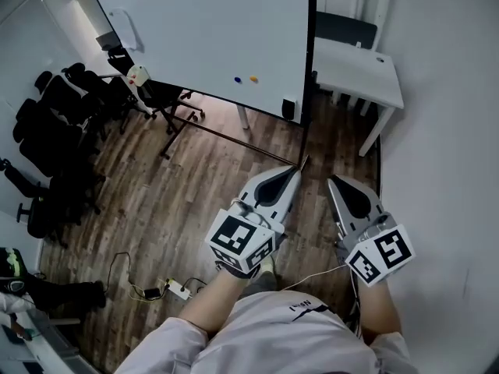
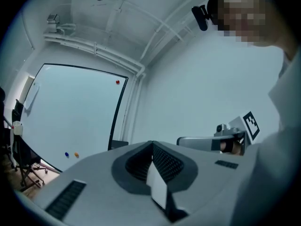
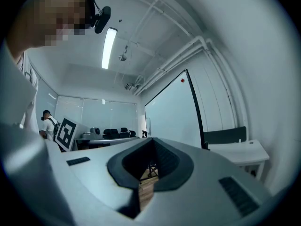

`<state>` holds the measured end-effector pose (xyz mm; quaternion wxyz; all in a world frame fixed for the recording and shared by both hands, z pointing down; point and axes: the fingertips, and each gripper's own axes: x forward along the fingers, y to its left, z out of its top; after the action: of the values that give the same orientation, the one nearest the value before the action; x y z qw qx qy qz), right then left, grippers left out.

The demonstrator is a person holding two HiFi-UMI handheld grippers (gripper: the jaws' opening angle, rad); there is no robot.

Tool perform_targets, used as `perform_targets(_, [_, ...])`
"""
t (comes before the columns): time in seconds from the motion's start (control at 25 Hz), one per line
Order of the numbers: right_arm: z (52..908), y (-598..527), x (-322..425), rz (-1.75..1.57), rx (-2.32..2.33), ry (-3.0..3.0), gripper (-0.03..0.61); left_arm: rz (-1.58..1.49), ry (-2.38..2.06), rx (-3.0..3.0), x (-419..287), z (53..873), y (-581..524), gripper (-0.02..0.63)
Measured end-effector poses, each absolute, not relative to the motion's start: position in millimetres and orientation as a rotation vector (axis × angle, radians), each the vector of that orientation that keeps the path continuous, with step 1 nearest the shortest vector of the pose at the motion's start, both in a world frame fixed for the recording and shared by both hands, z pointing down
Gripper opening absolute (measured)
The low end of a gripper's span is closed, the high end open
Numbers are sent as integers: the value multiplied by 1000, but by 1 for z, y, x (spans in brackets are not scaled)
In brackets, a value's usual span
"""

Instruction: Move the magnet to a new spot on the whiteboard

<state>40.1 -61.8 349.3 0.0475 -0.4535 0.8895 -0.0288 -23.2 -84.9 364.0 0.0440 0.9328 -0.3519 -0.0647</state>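
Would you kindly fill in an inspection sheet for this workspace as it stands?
Surface: whiteboard, mostly bare.
Job's things: blue magnet and orange magnet low on it; red magnet near its upper right corner.
Clutter: unclear items at the lower left edge.
Grippers: left gripper and right gripper both shut, empty, away from the board.
Cables: power strip with leads on the wooden floor.
Surroundings: black chairs left, white desk right.

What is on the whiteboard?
A blue magnet and an orange magnet sit together low on the whiteboard; a red magnet sits near its top right corner. A pale item at its left edge is unclear. Nothing covers its face.
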Motion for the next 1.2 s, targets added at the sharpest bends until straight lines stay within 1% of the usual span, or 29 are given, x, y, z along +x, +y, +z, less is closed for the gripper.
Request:
perform_targets(0.2, [337, -137, 16, -84, -1441, 2655, 6, -184, -1002, 2901, -41, 353, -162, 12])
perform_targets(0.4, [345, -191, 6, -115, -1473, 2680, 6, -182, -972, 2891, -43, 356, -217, 12])
perform_targets(0.8, [335, -299, 36, -125, -1431, 2697, 6, -168, -1078, 2872, -28, 340, -317, 12])
perform_targets(1.2, [286, -388, 65, 11, -1225, 2848, 6, -241, -1312, 2899, 8, 264, -412, 12])
